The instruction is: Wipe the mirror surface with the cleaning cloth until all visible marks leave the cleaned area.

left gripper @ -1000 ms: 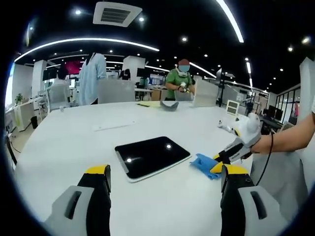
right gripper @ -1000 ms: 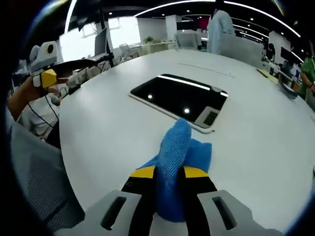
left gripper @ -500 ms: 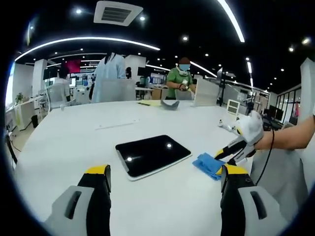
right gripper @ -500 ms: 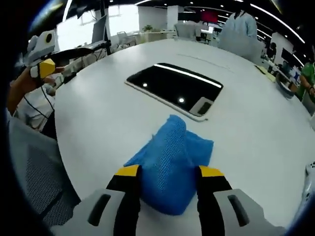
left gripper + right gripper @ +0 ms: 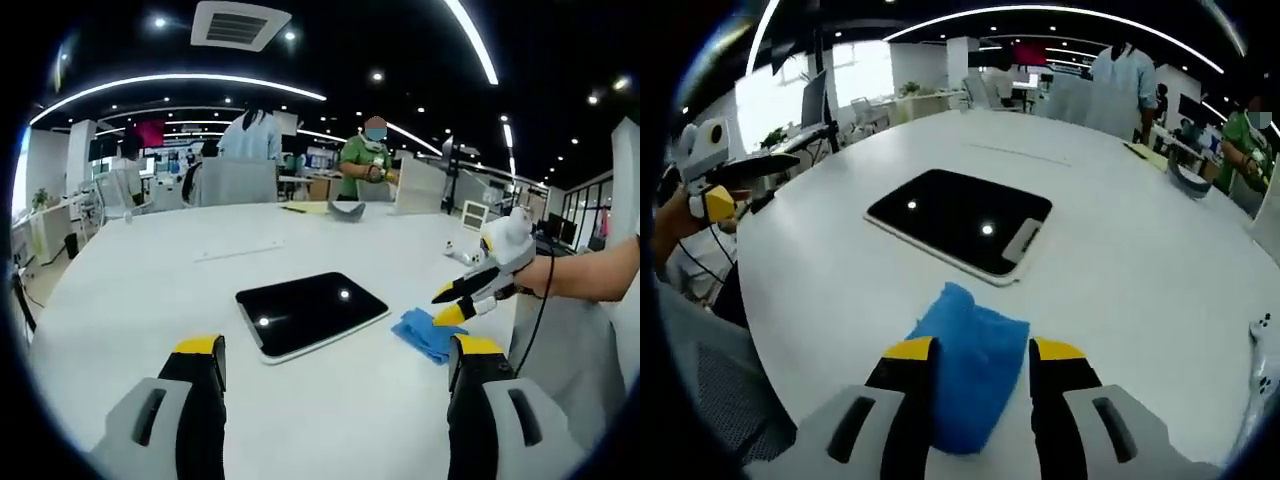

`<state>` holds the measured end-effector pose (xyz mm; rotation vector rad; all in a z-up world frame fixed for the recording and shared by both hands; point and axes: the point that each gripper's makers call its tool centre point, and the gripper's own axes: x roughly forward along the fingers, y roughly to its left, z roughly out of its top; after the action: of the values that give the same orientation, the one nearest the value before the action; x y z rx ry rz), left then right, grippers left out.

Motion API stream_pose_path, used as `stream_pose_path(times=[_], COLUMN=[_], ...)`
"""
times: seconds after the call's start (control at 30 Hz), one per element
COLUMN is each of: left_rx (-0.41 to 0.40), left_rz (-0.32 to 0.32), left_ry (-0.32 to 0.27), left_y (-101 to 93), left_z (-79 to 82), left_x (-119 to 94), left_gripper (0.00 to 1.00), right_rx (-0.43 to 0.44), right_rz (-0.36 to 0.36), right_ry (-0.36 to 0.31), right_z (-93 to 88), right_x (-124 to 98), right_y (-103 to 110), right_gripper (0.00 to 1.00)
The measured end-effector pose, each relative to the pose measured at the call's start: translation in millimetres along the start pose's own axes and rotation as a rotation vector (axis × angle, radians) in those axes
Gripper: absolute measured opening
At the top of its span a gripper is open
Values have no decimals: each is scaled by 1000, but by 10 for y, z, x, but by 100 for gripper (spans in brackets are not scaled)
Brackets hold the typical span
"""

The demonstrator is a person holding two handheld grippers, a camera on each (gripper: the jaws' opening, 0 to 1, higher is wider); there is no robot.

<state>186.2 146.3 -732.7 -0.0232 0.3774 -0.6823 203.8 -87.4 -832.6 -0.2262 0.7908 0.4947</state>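
Right now your right gripper [image 5: 977, 352] hangs jaws apart over the blue cleaning cloth [image 5: 970, 361] on the white table [image 5: 840, 290]; left gripper [image 5: 337, 350] idle, spread. Mirror [image 5: 958, 219] beyond, unwiped. Regrip cloth next, I judge.

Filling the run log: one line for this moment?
cloth: on table, released | mirror: flat, unwiped | right tongs: open above cloth | left tongs: open, idle

White table [image 5: 840, 280] with mirror [image 5: 958, 217], cloth [image 5: 970, 365]
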Motion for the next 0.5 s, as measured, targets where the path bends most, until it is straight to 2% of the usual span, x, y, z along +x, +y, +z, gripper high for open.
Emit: stream_pose_path(times=[0.1,0.17,0.2,0.37,0.5], left_rx=[-2,-4,-5,-4,1], left_rz=[0,3,4,8,11], left_ry=[-5,-9,-8,-7,-3], left_y=[-6,2,6,22,30], left_z=[12,20,20,13,11], left_x=[2,-4,-8,-21,-29], left_gripper=[93,93,93,93,93], right_rx=[-14,-82,-83,-71,-15], right_rz=[27,17,15,21,32], right_ry=[13,48,57,34,-41], right_z=[-16,-69,-92,-28,113], right_x=[58,111,154,148,30], right_y=[82,89,95,107,122], right_gripper=[32,32,32,32,32])
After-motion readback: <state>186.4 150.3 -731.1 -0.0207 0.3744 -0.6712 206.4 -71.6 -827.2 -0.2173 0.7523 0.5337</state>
